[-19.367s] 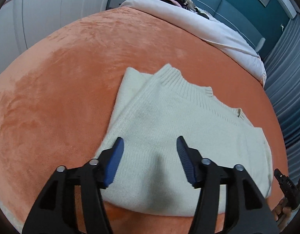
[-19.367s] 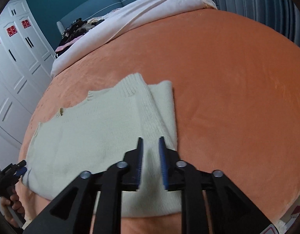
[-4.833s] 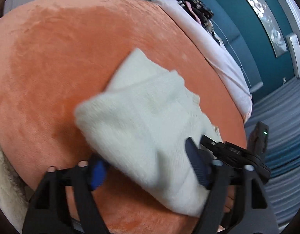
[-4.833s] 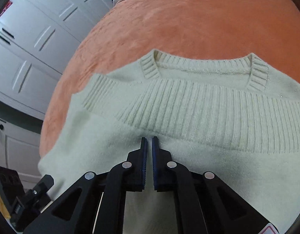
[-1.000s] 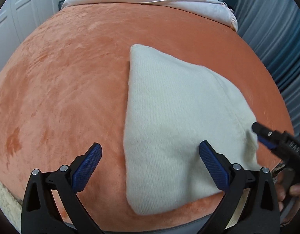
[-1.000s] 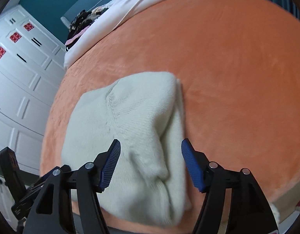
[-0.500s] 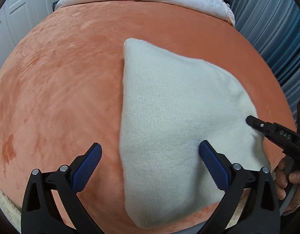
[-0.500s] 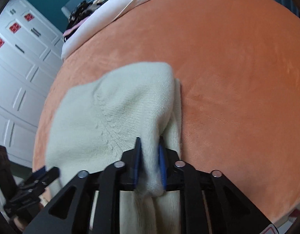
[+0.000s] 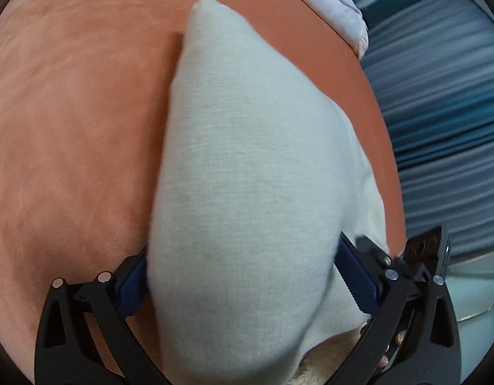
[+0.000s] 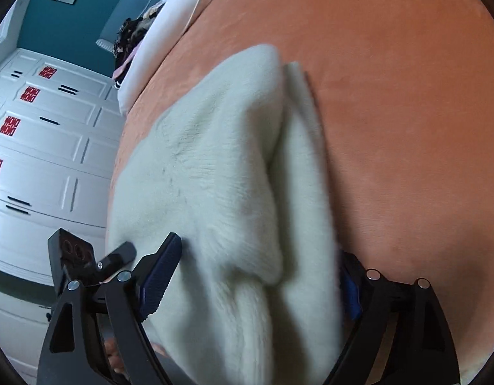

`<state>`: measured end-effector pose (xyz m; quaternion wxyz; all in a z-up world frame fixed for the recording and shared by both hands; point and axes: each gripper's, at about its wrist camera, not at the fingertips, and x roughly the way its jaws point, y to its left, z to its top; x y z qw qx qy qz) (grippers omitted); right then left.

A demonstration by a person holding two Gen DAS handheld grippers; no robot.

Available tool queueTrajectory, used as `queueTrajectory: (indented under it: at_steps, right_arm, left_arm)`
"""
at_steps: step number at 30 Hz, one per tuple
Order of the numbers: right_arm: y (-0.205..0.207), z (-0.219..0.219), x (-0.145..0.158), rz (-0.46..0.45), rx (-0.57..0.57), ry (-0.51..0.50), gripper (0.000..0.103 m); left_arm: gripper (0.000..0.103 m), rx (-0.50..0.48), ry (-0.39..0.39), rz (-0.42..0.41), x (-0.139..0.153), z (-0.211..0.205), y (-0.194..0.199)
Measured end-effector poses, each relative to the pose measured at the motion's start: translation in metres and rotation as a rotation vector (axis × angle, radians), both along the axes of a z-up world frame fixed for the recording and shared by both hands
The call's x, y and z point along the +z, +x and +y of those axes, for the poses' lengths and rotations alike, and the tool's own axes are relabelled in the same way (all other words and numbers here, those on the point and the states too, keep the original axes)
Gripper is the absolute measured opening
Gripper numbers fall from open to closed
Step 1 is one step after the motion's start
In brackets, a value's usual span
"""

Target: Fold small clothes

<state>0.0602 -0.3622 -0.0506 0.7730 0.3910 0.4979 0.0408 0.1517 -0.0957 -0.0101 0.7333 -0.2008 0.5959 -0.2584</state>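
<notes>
A cream knitted sweater (image 9: 247,166), folded into a thick bundle, lies on the orange plush bedcover (image 9: 70,112). My left gripper (image 9: 243,282) is wide open with its blue pads on either side of the bundle's near end. The sweater also fills the right wrist view (image 10: 234,192). My right gripper (image 10: 256,276) is open too, and the bundle's near end lies between its fingers. The right gripper's body shows at the lower right of the left wrist view, and the left gripper's at the lower left of the right wrist view. Both views are motion-blurred.
A white duvet (image 10: 163,22) and dark clothes (image 10: 128,35) lie at the head of the bed. White wardrobe doors (image 10: 38,134) stand on one side, blue-grey curtains (image 9: 439,102) on the other. The bed's near edge is just below both grippers.
My right gripper was shut on a fold of the sweater half a second ago and has opened. Both grippers have moved in so the bundle's near end sits between their fingers.
</notes>
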Motion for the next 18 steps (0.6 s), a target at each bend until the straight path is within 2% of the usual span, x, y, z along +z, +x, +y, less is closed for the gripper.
queueTrajectory:
  at_steps: [2,3,4,5,9,11,15,18]
  right_arm:
    - [0.003,0.002,0.015,-0.027,-0.013,-0.019,0.039]
    - [0.003,0.003,0.025,-0.054,-0.021,-0.013,0.037]
    - [0.000,0.005,0.040,-0.097,-0.022,-0.018,0.034]
    - [-0.001,0.011,0.061,-0.147,-0.008,-0.038,0.033]
    - [-0.001,0.047,0.142,-0.309,0.062,-0.174,0.033]
    - [0.004,0.063,0.181,-0.400,0.076,-0.216,0.033]
    - [0.008,0.088,0.248,-0.583,0.093,-0.207,0.033]
    - [0.019,0.108,0.270,-0.647,0.102,-0.170,0.035]
  left_arm:
    - [0.080,-0.001,0.040,-0.021,0.010,-0.006,-0.001]
    - [0.075,0.003,0.044,-0.028,0.016,-0.006,-0.003]
    - [0.065,0.001,0.034,-0.039,0.025,-0.005,-0.004]
    - [0.059,-0.008,0.021,-0.060,0.037,-0.005,-0.006]
    - [0.056,-0.017,0.001,-0.184,0.094,0.001,-0.011]
    - [0.056,-0.007,-0.041,-0.250,0.131,0.014,-0.012]
    - [0.057,0.011,-0.091,-0.442,0.210,0.051,-0.019]
    - [0.060,0.022,-0.094,-0.531,0.245,0.078,-0.016]
